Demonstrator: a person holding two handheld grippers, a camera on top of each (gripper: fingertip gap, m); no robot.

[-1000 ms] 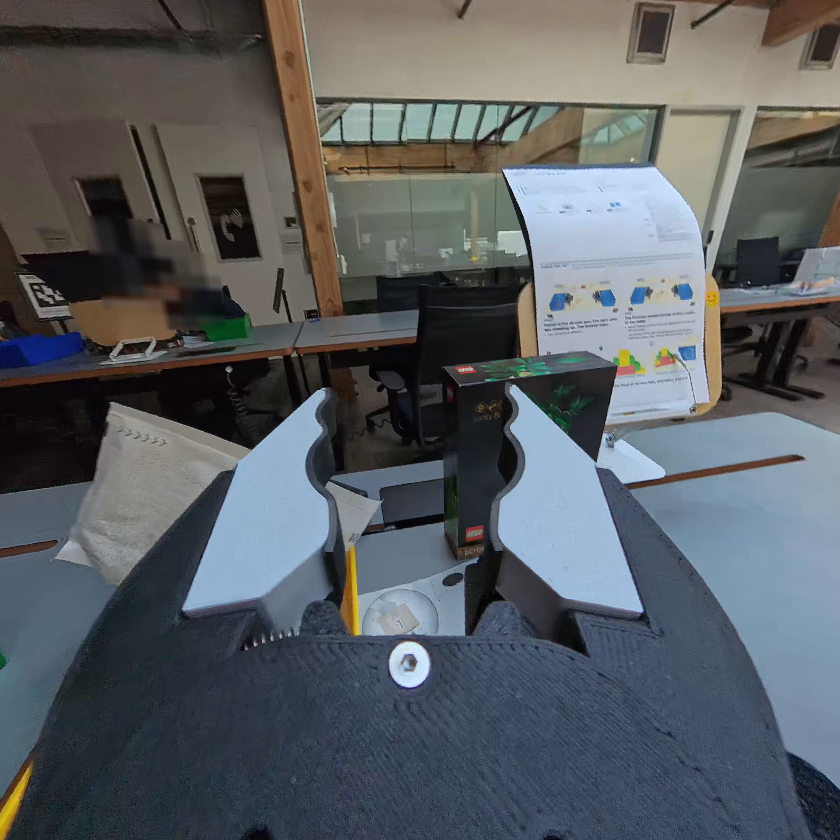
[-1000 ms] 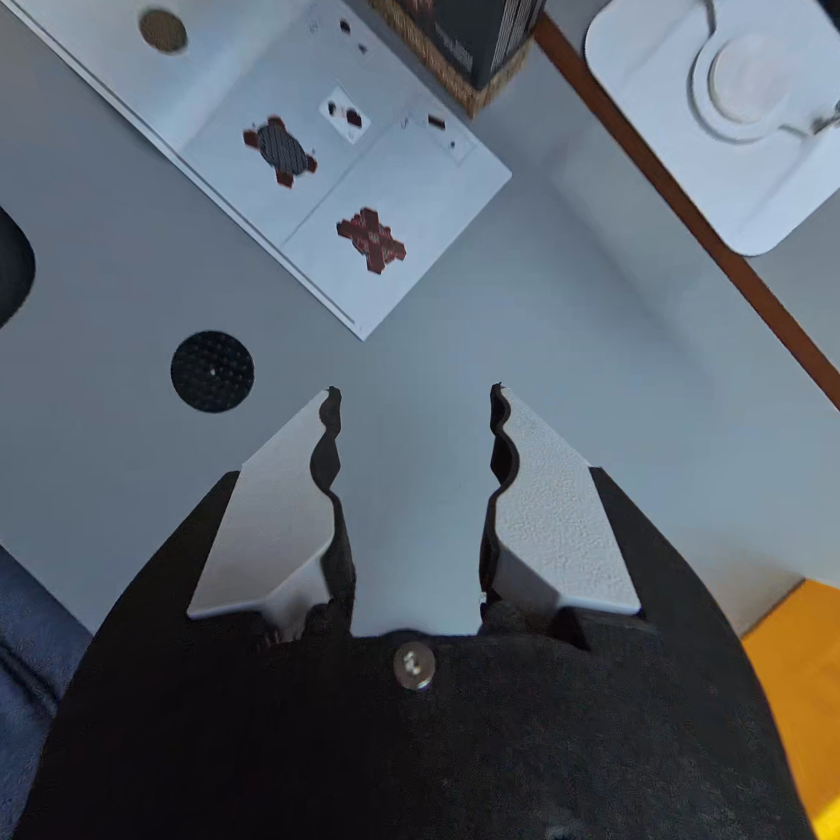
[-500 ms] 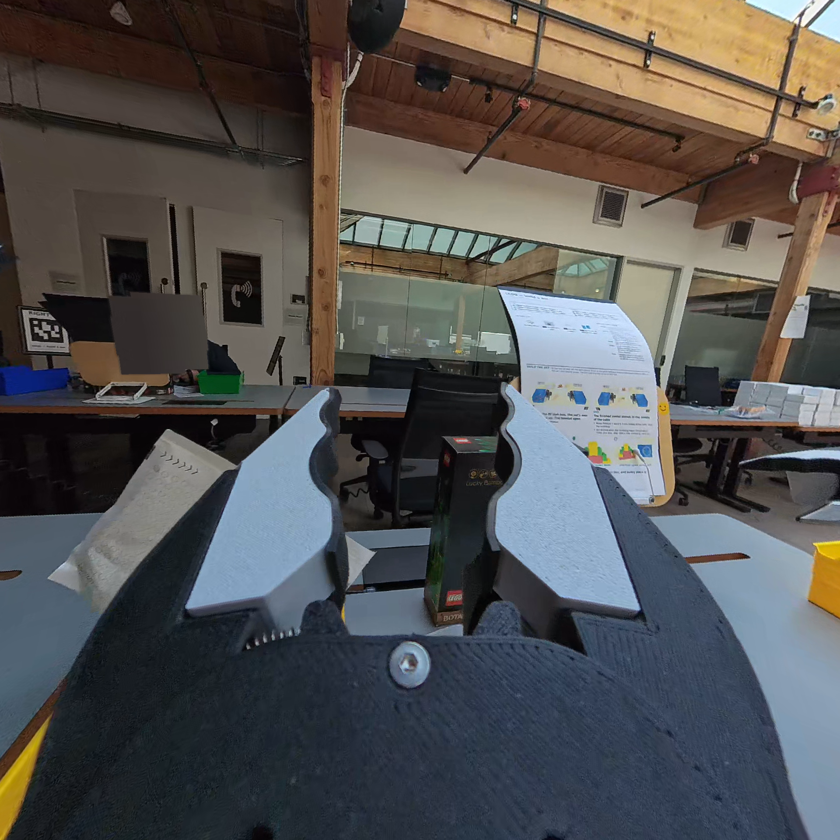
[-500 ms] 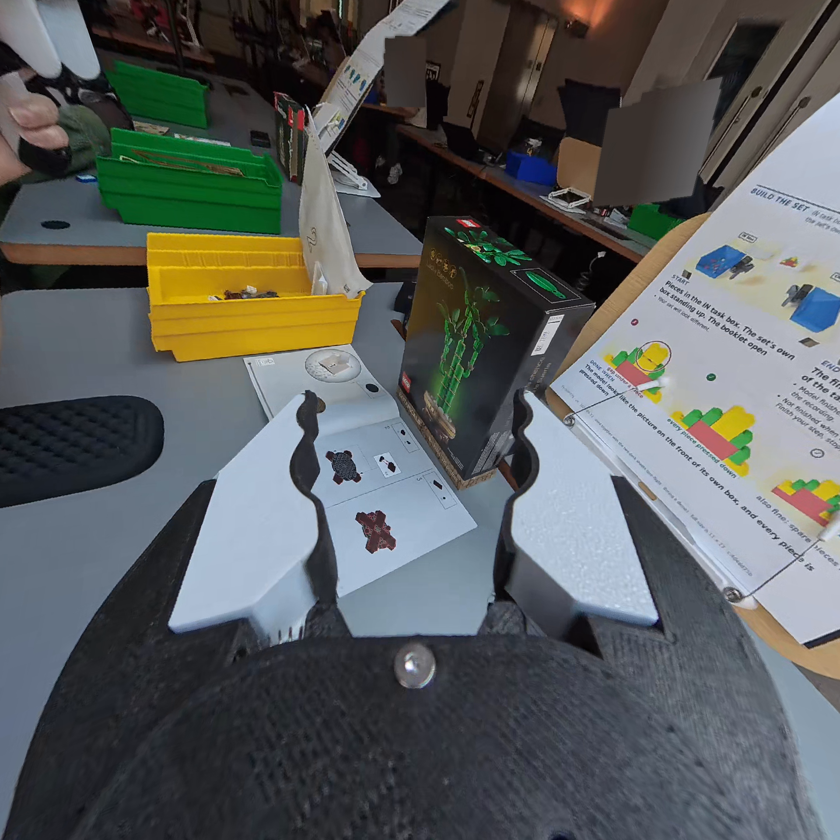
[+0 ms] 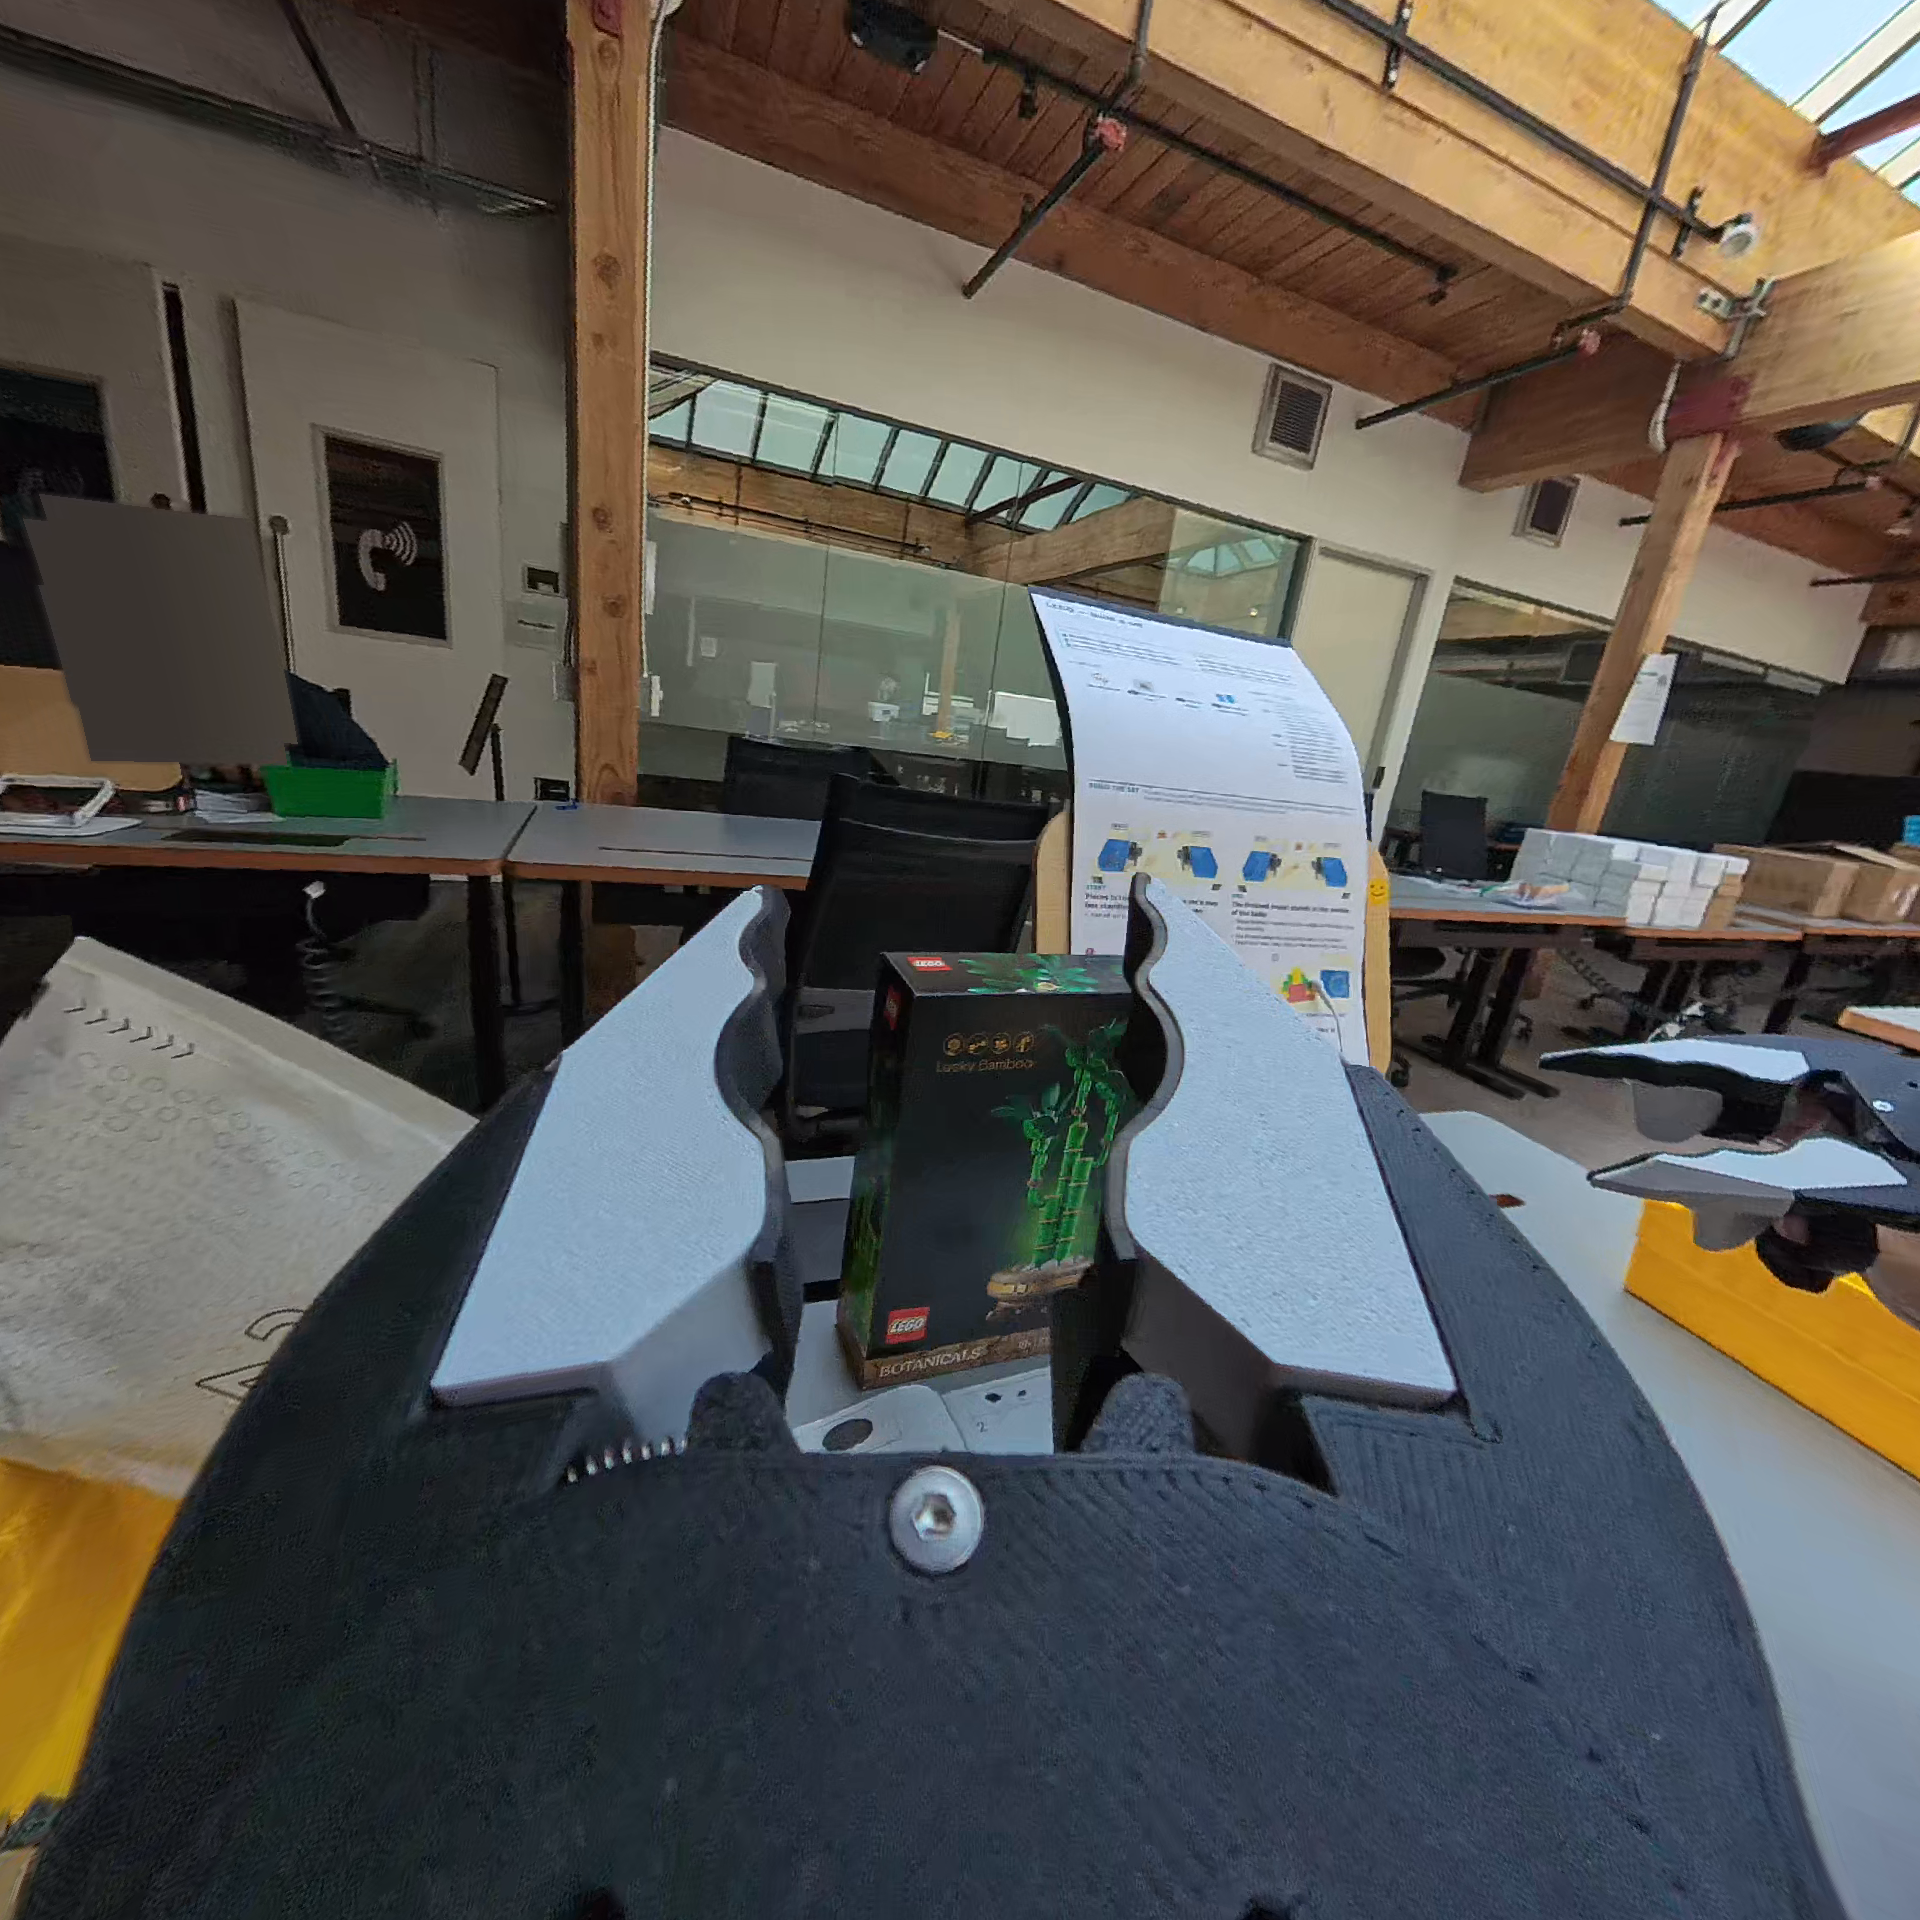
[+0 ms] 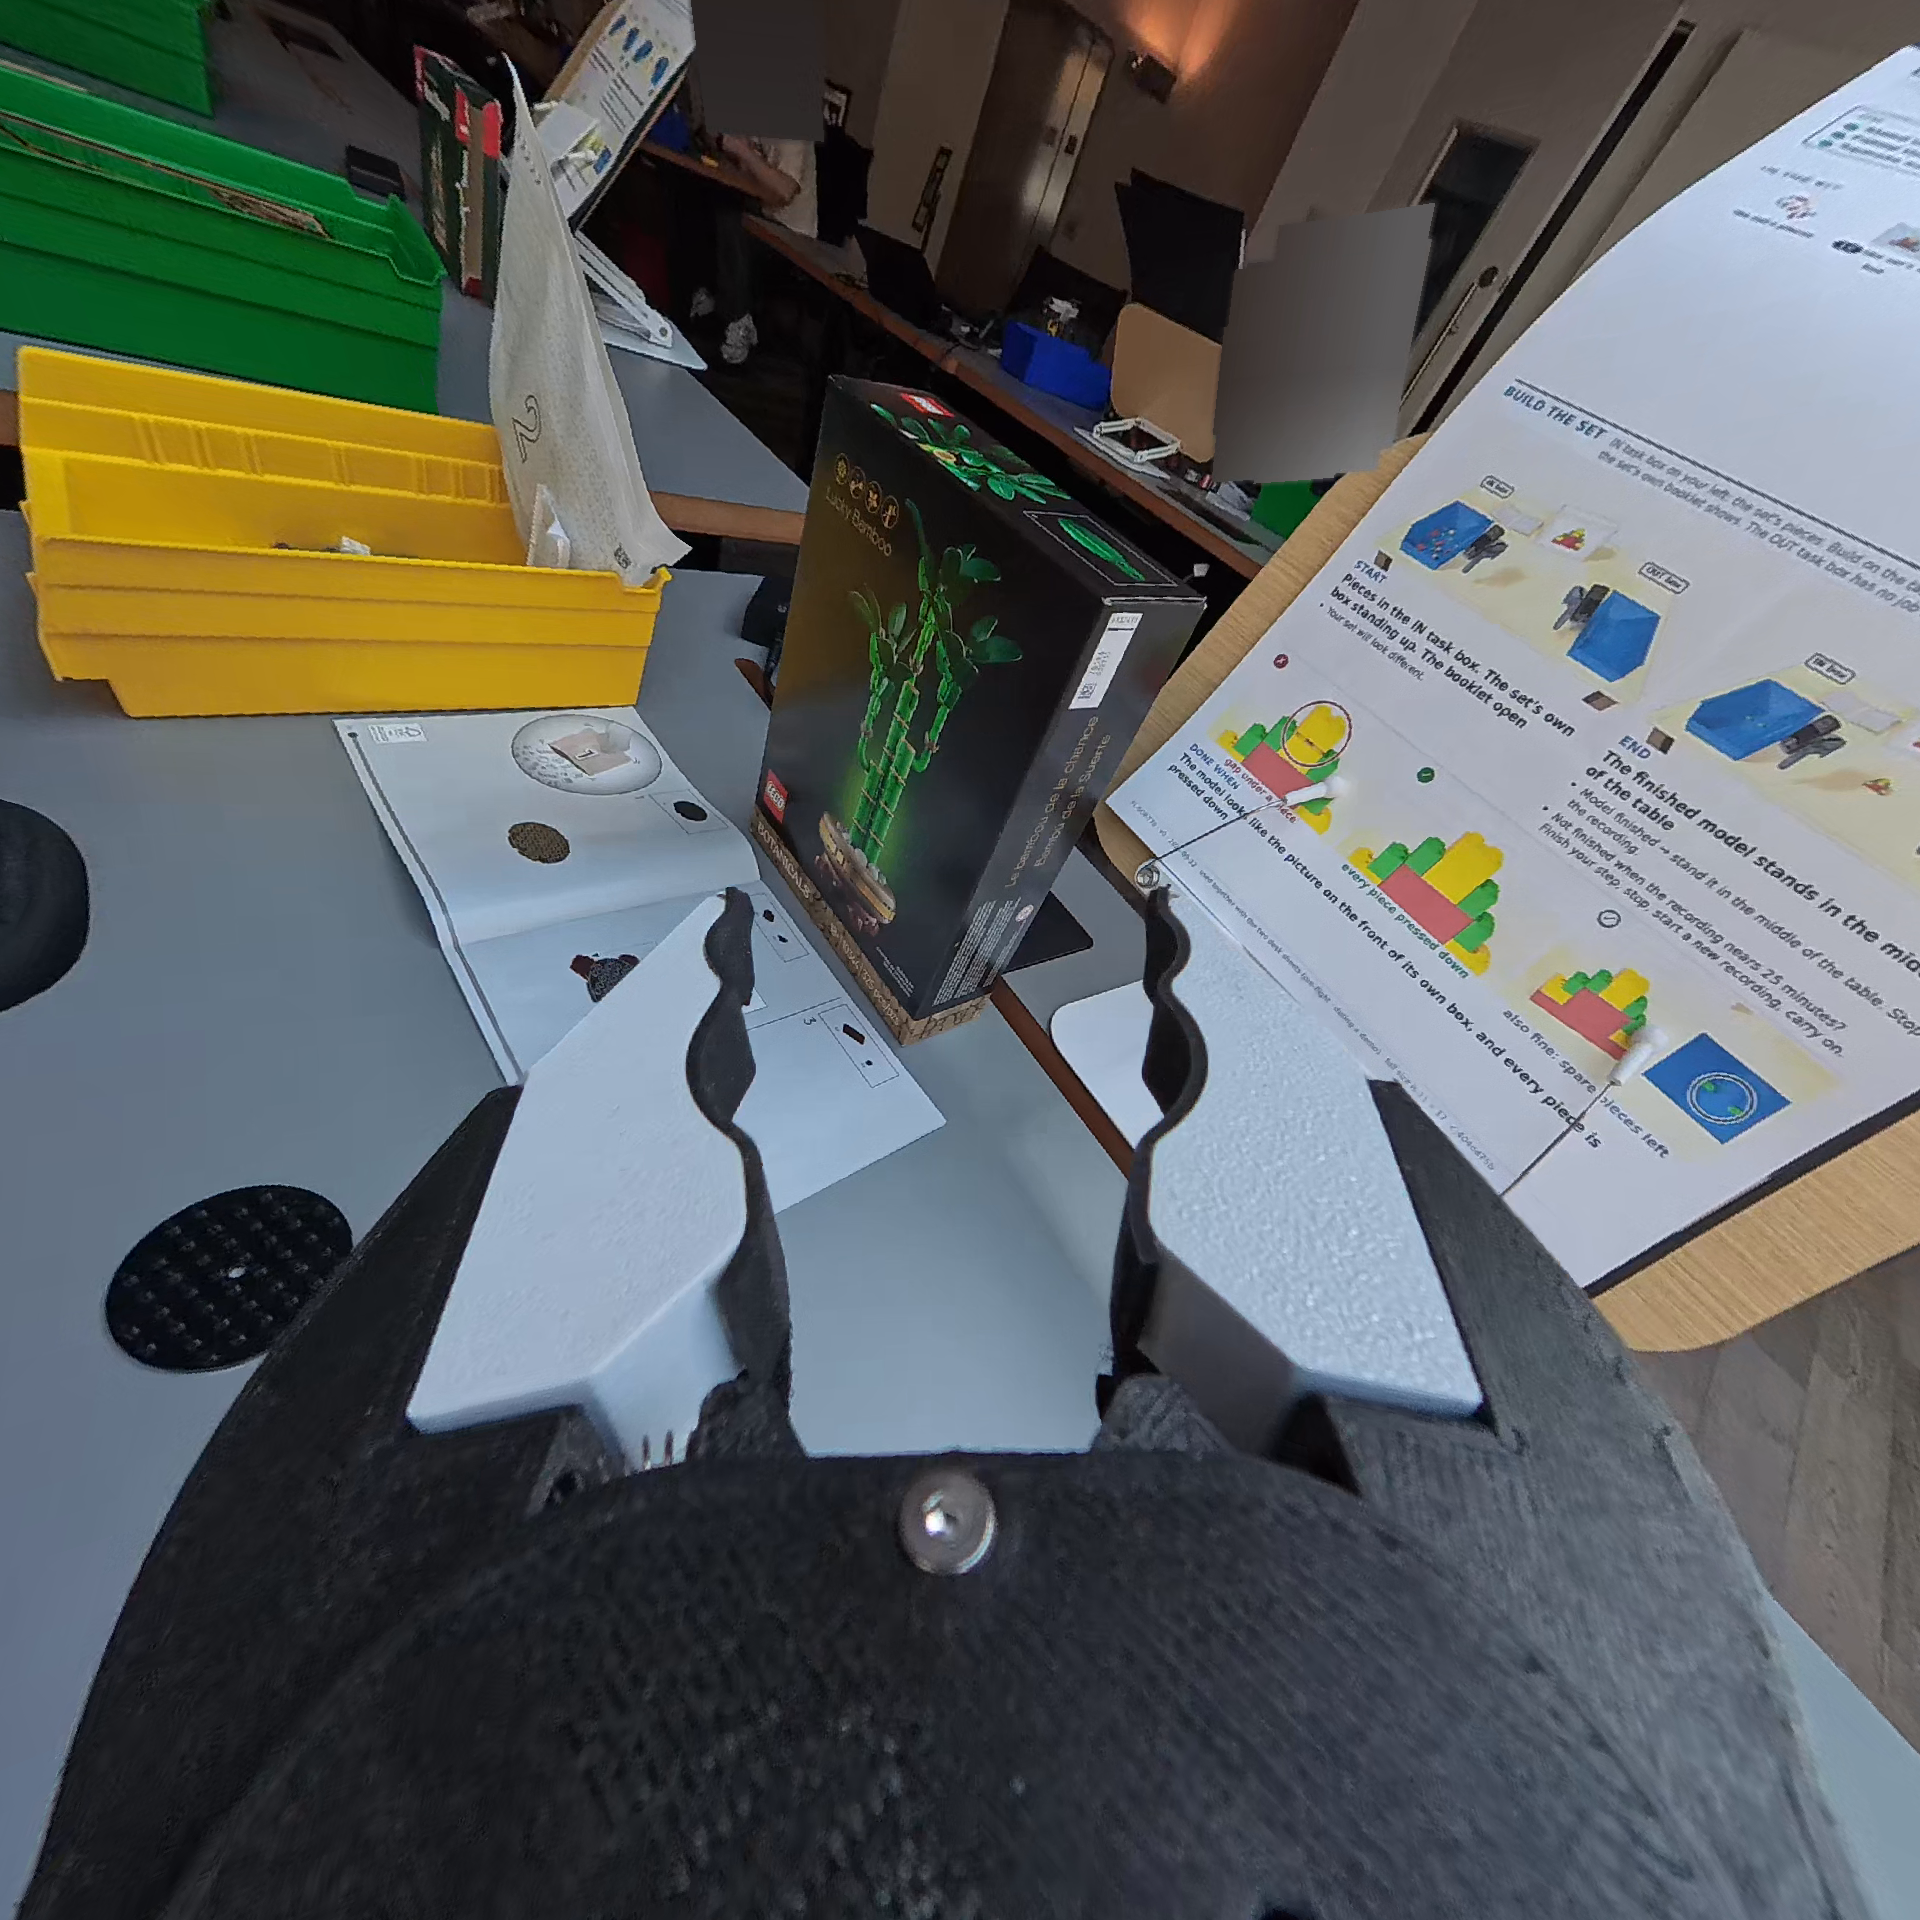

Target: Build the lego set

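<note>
A black lego box with a green bamboo picture [image 6: 935, 707] stands upright on the grey table, also straight ahead in the left wrist view [image 5: 977, 1174]. An open instruction booklet [image 6: 582, 894] lies flat in front of it. A round black studded plate [image 6: 223, 1276] lies on the table at the left. A yellow bin [image 6: 312, 582] holds a white paper bag [image 6: 561, 384] and a few small pieces. My left gripper [image 5: 951, 904] is open and empty, raised and level. My right gripper [image 6: 943, 902] is open and empty above the table; it also shows at the right of the left wrist view [image 5: 1714, 1122].
A large instruction sheet on a wooden stand [image 6: 1621, 790] leans at the right behind the box. Green bins [image 6: 208, 239] stand beyond the yellow one. A second yellow bin [image 5: 1766, 1320] sits at the right. A white bag [image 5: 177, 1195] is close at the left. A black chair [image 5: 914, 914] stands behind the table. Tip to tip, the grippers are about 40 cm apart. To the round black studded plate [image 6: 223, 1276]: right tips about 25 cm, left tips about 45 cm.
Both grippers have tilted up from looking down at the table to looking across it. The left view has shifted so the box is centred. Both stay open.
</note>
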